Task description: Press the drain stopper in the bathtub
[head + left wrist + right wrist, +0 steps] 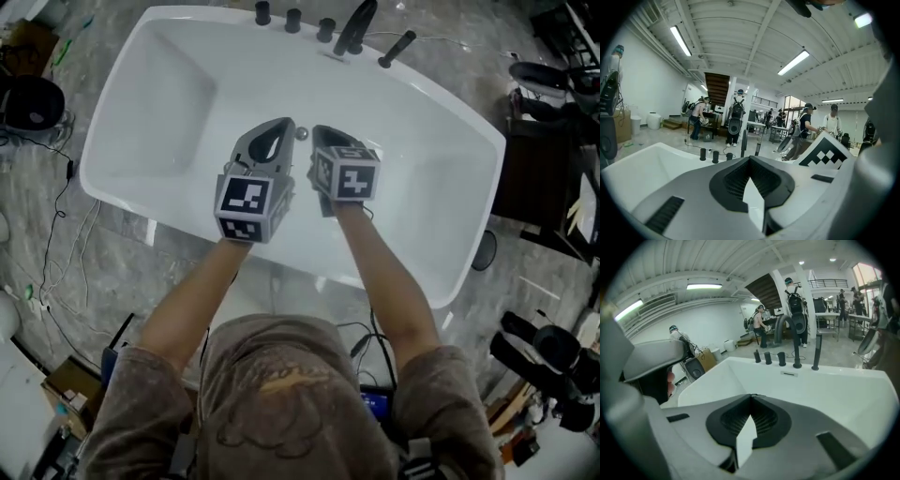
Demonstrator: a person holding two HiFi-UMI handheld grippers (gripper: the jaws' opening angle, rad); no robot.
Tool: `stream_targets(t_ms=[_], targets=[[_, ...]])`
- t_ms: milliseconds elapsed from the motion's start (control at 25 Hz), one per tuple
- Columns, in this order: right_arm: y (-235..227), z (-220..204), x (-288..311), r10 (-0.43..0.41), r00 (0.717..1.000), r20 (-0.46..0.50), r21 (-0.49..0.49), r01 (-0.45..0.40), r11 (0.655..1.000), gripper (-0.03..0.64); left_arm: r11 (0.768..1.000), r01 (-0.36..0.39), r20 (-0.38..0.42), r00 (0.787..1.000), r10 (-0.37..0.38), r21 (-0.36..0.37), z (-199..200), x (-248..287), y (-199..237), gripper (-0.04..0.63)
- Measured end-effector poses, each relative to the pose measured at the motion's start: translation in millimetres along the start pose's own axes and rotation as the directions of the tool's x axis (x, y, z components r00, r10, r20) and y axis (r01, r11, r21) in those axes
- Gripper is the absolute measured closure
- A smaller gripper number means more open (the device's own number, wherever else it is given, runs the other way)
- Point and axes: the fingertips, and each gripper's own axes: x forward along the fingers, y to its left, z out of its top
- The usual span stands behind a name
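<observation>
A white bathtub (pixel 169 103) fills the head view, and a small silver drain stopper (pixel 302 134) shows on its floor between the two gripper tips. My left gripper (pixel 286 124) hangs above the tub's middle, just left of the stopper, jaws closed tip to tip with nothing held. Just right of the stopper, my right gripper (pixel 317 131) is shut and empty too. In the left gripper view the left gripper (pixel 750 157) points over the tub rim (pixel 637 164). The right gripper (pixel 751 396) aims at the tub's far wall (pixel 825 390); the stopper is hidden there.
A black faucet (pixel 354 26), three black knobs (pixel 293 20) and a hand shower (pixel 396 49) line the far rim. Cables and a black round device (pixel 33 101) lie on the floor at left, dark furniture (pixel 534 178) stands at right. People stand in the background (pixel 806 126).
</observation>
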Motion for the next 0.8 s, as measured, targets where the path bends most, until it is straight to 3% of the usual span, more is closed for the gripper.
stream_targets(t_ms=[400,800], targets=[[84,64,-117,0.076,0.977,0.201,-0.112,-0.054,0.992,0.615,0.998,0.050,0.001,0.999,-0.050,0.023,58,-83,-29,0.584],[138,73,-191,0.182,0.936,0.303,-0.201,-0.124,0.972,0.615,0.991,0.127,0.000,0.992,-0.127,0.034,79,-133,-42,0.584]])
